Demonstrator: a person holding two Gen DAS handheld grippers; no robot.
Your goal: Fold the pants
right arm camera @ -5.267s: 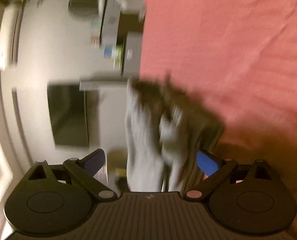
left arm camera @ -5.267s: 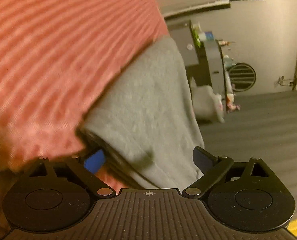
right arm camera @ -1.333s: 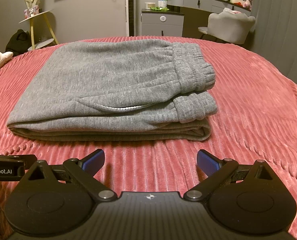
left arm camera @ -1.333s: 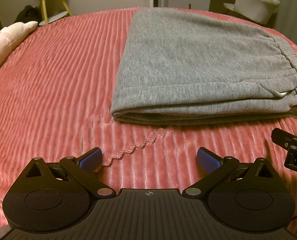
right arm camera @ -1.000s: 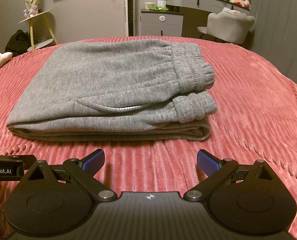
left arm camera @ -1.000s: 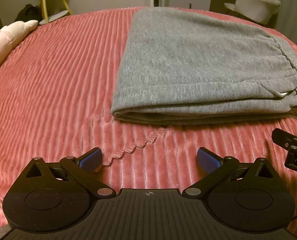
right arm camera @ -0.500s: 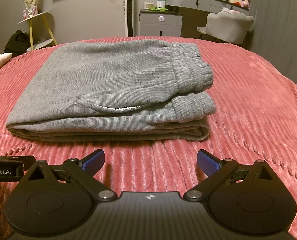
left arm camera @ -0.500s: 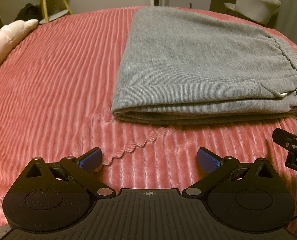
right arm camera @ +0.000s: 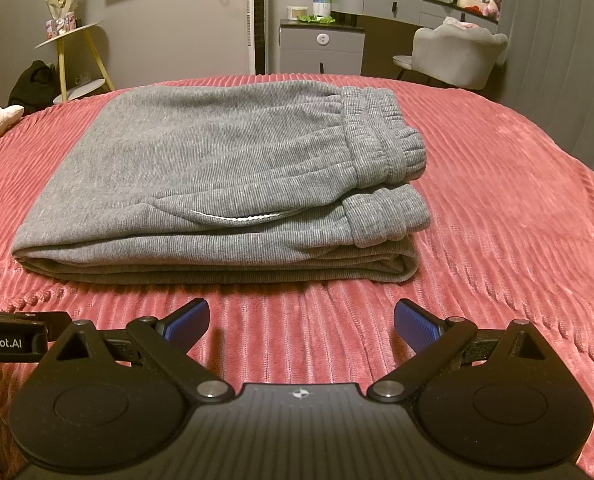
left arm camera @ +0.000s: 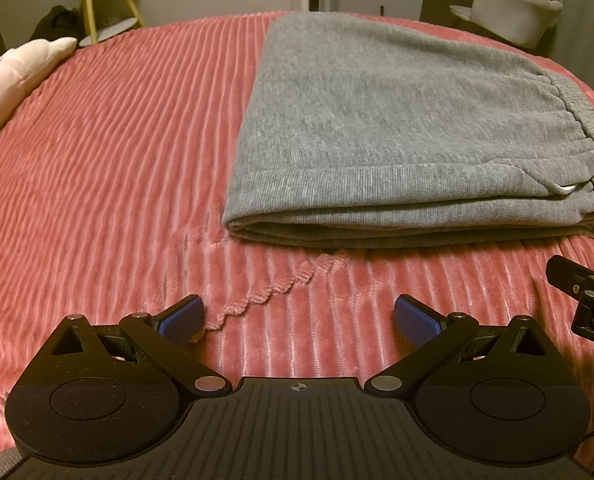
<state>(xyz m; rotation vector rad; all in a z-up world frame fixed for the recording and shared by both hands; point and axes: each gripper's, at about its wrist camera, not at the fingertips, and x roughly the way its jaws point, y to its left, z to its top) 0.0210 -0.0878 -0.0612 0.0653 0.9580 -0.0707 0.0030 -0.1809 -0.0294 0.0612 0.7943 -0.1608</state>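
Grey sweatpants lie folded into a flat rectangular stack on the pink ribbed bedspread. Their elastic waistband sits on the stack's right end, a leg cuff tucked beneath it. My left gripper hovers open over the bedspread just in front of the stack's near left corner, nothing between its blue pads. My right gripper is also open and empty, short of the stack's near edge. Each gripper's side shows at the edge of the other's view.
A pale pillow rests at the bed's left side. Beyond the bed stand a yellow-legged side table, a grey cabinet, a dresser with bottles and a grey upholstered chair. A small pucker creases the bedspread.
About five seconds ago both grippers carried the pants through the air; they now lie folded on the bed with both grippers open. Nothing has moved over the last second.
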